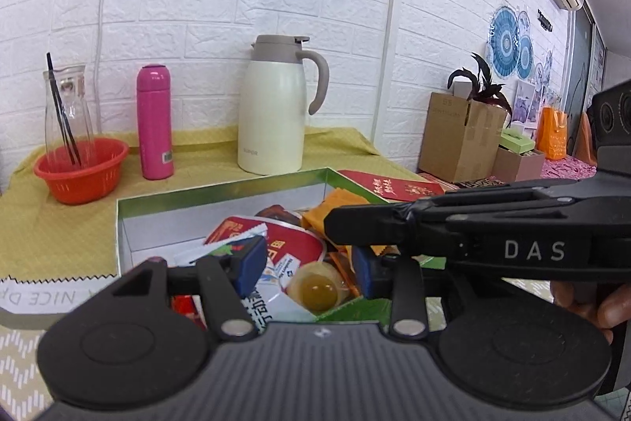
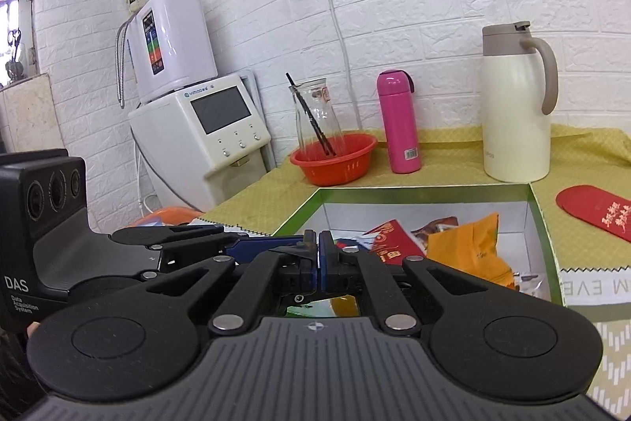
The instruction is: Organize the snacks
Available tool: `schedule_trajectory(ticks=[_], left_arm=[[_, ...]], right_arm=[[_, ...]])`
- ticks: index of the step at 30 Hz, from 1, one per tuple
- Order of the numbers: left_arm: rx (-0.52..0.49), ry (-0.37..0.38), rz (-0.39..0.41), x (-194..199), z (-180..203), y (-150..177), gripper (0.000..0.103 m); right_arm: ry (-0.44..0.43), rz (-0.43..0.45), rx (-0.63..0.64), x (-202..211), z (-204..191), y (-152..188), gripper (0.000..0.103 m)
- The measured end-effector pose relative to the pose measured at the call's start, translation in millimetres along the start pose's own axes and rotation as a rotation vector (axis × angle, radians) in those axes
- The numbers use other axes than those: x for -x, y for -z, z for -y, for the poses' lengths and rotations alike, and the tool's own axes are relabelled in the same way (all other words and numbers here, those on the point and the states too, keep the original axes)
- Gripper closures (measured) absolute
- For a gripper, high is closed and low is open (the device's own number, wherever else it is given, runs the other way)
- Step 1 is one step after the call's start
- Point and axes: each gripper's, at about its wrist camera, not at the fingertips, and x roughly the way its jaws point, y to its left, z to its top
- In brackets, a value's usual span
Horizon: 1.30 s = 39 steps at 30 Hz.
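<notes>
The snacks (image 1: pixel 292 255) lie loosely piled inside an open box (image 1: pixel 221 190) with a green rim and white inner walls, set on the bench (image 1: pixel 59 223) over a yellow-green cloth. The box's long axis runs across the left wrist view. The packets share no common direction: a red-and-white packet (image 1: pixel 284 243) with Chinese print lies tilted, an orange packet (image 2: pixel 469 251) leans against the box's right part, and a clear cup of yellow jelly (image 1: pixel 315 289) sits near the front wall.

The left gripper (image 1: pixel 307 267) is over the box with its blue pads (image 1: pixel 250 269) apart; whether they press on any packet cannot be told. The right gripper (image 2: pixel 317 255) has its pads closed together with nothing visible between them, above the box's near-left corner.

Readable writing: "DAS" on both gripper bodies, "Data Acquisition System" on the left one, "NICE D" and "M EVE", upside down, on the cloth edge. A red envelope (image 2: pixel 599 212) with gold characters lies right of the box. Behind stand a cream jug (image 1: pixel 276 109), a pink flask (image 1: pixel 154 123) and a red basket (image 1: pixel 81 168).
</notes>
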Motion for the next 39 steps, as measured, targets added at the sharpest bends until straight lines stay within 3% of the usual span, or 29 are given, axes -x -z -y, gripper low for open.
schedule_trajectory(ticks=[5,10,14,19,20,23,25,28,31,32,35,39], left_arm=[[0.0,0.004,-0.022,-19.3,-8.1,-5.3,0.069],[0.07,0.003,-0.043,-37.0,-25.5,-11.2,0.069],[0.07,-0.04,-0.026,-37.1,-30.1,-13.2,0.066],[0.029,-0.141,0.02,-33.0,-23.4,-10.5,0.051],[0.015,-0.169,0.035,-30.3,-20.9,-9.3,0.048],[-0.023,-0.242,0.078,-18.9,-12.7,-4.4,0.035],[-0.024,-0.294,0.102,-9.1,-8.1,-0.7,0.02],[-0.031,-0.332,0.136,8.5,0.4,5.4,0.016],[-0.039,-0.386,0.137,22.7,9.9,10.6,0.013],[-0.041,-0.382,0.129,26.8,12.1,12.2,0.013],[-0.015,-0.379,0.103,39.4,22.5,17.9,0.013],[-0.028,-0.478,0.094,54.3,44.0,28.2,0.013]], right_arm=[[0.028,-0.004,-0.009,-13.6,10.1,-3.2,0.099],[0.004,0.002,-0.119,-27.2,30.8,-6.3,0.099],[0.025,0.012,-0.153,-28.0,37.3,-7.2,0.099],[0.101,0.025,-0.128,-28.2,33.5,1.6,0.098],[0.111,0.035,-0.116,-25.9,31.8,3.6,0.094],[0.146,0.073,-0.058,-14.5,21.9,8.9,0.085],[0.175,0.111,-0.031,-3.9,15.0,12.1,0.083],[0.213,0.169,0.0,12.5,2.9,17.8,0.065],[0.269,0.218,0.036,26.6,-9.7,24.2,0.022],[0.287,0.236,0.045,31.2,-13.4,26.1,0.0],[0.325,0.269,0.087,41.8,-27.7,31.0,0.0],[0.408,0.304,0.112,57.1,-47.7,41.0,0.0]])
